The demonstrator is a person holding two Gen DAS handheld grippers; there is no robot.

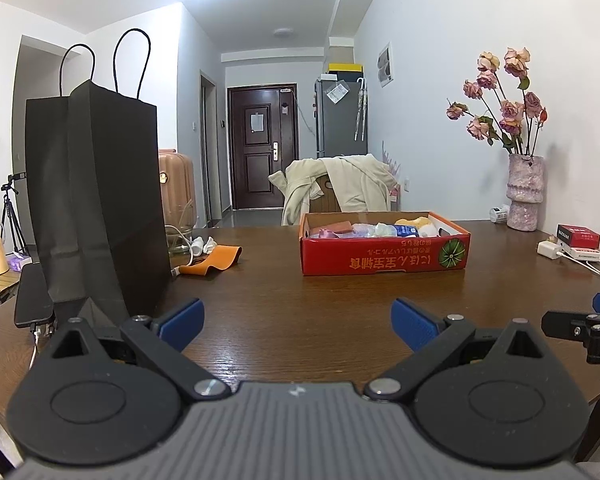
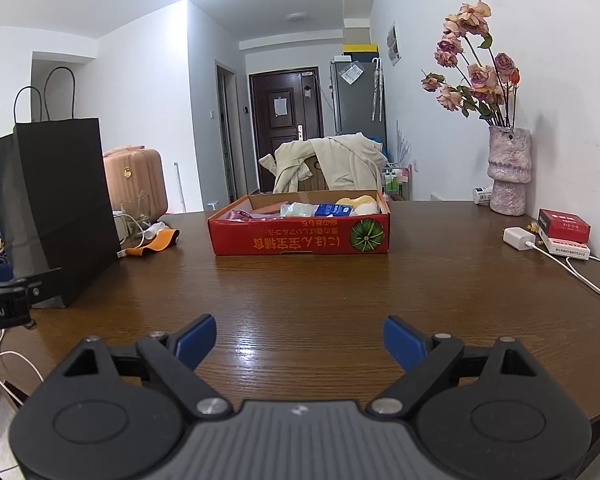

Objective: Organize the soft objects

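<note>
both sets of jaws stand wide and hold nothing: the left gripper (image 1: 298, 322) and right gripper (image 2: 300, 340) hover low over the near edge of the brown wooden desk (image 2: 320, 292), well apart from the work. the soft objects (image 2: 320, 209) lie packed in the shallow red cardboard tray (image 2: 300, 240) mid-desk.

risks, as i judge them: the tall black paper bag (image 1: 96, 200) stands upright beside the left gripper, and a sideways swing could tip it. a grip on a limp packet may drag its neighbours over the tray's low wall. the orange cloth strip (image 1: 214, 260) lies among white cables, which a careless pick could snag.

the left view alone shows a dark phone (image 1: 32, 296) flat beside the bag; the right view alone shows a white charger (image 2: 520, 238) clearly, with its cable trailing toward the desk edge.
</note>
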